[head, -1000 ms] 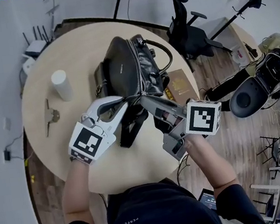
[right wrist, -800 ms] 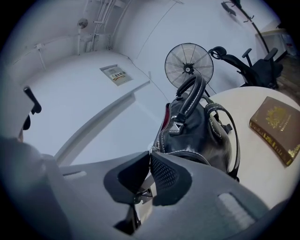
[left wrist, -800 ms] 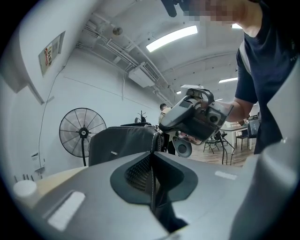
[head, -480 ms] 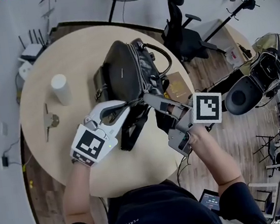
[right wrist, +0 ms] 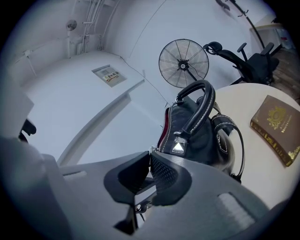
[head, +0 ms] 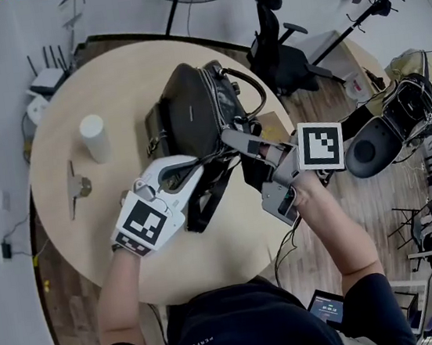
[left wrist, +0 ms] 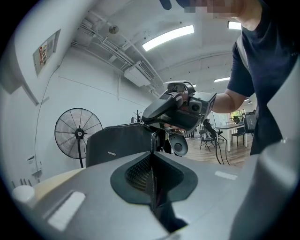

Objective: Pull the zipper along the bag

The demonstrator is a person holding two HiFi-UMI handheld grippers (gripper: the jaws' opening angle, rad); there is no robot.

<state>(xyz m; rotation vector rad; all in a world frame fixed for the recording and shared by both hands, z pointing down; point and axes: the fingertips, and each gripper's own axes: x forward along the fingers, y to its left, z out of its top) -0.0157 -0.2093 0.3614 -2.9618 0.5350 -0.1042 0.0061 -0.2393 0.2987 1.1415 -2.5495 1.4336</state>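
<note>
Right tongs [head: 229, 137] shifted further along the bag [head: 192, 108], pinched shut on zipper pull [right wrist: 150, 150]. Left tongs [head: 197, 162], jaws just closing, clamp bag's near end. Bag sits on round surface [head: 120, 220].

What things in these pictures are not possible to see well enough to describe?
- Zipper pull: right gripper view, only a metal sliver shows; the right gripper covers the rest.
- Book: head view, the right gripper covers most of it; the cover print is too small to read.
- Small metal object on the table: head view, too small to identify.
</note>
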